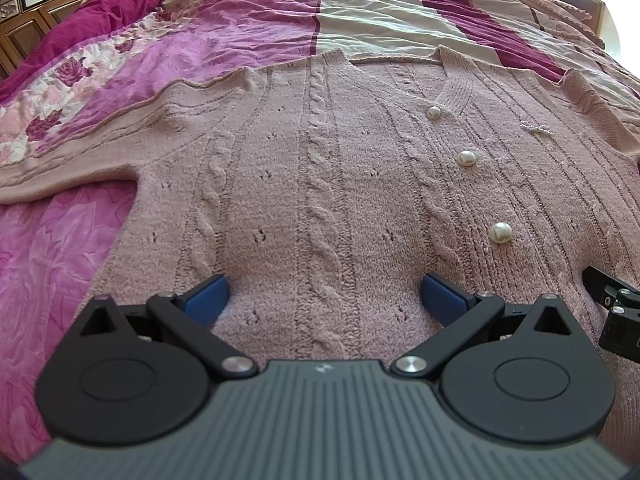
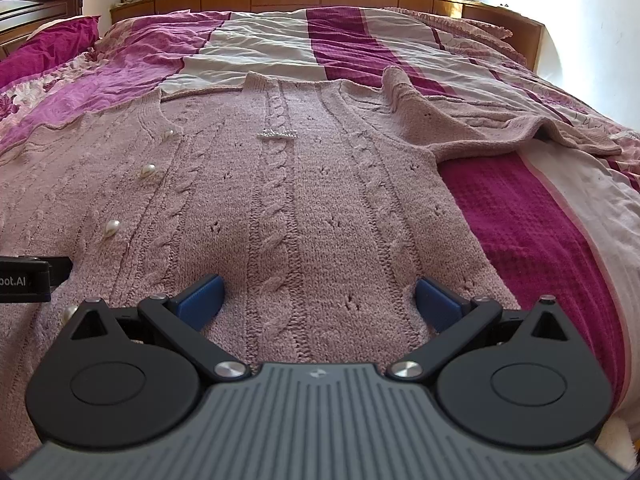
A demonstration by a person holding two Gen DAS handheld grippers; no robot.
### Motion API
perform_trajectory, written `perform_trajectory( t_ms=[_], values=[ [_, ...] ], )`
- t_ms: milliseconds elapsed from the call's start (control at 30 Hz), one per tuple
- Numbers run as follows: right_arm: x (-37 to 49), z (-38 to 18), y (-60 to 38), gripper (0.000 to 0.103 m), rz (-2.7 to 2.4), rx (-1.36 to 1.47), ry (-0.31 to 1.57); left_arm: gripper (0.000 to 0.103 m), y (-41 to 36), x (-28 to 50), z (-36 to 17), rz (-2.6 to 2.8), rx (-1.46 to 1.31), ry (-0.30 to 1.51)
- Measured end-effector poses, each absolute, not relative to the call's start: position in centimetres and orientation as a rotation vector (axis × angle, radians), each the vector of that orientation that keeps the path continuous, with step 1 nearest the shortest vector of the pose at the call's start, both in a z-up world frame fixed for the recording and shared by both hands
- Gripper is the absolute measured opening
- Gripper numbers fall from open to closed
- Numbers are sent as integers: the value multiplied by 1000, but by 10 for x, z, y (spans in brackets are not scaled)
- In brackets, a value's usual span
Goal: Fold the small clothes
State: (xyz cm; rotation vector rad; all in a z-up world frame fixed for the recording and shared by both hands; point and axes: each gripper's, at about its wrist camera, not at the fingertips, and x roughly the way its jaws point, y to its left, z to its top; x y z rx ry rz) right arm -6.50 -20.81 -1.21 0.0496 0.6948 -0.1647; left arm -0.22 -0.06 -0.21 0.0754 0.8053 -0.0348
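The left gripper point(image 1: 324, 296) has 2 blue, ridged fingers point(image 1: 206, 298) on black arms. Each arm turns on a shiny silver screw point(image 1: 235, 363). Behind sit 2 round black discs and a grey body with long grooves and a tiny logo in the middle. The right gripper point(image 2: 318, 298) looks the same: blue fingers point(image 2: 436, 300), black arms, silver screws point(image 2: 404, 369), grey grooved body. In the right wrist view, a black part of the left gripper shows white letters ending "oot.AI".
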Motion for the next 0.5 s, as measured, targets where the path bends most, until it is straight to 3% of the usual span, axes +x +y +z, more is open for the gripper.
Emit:
perform_trajectory(
  t_ms=[500],
  values=[
    [-66, -13, -208, 103, -166, 49, 690, 103, -1, -2, -2, -35, 75, 804]
  ],
)
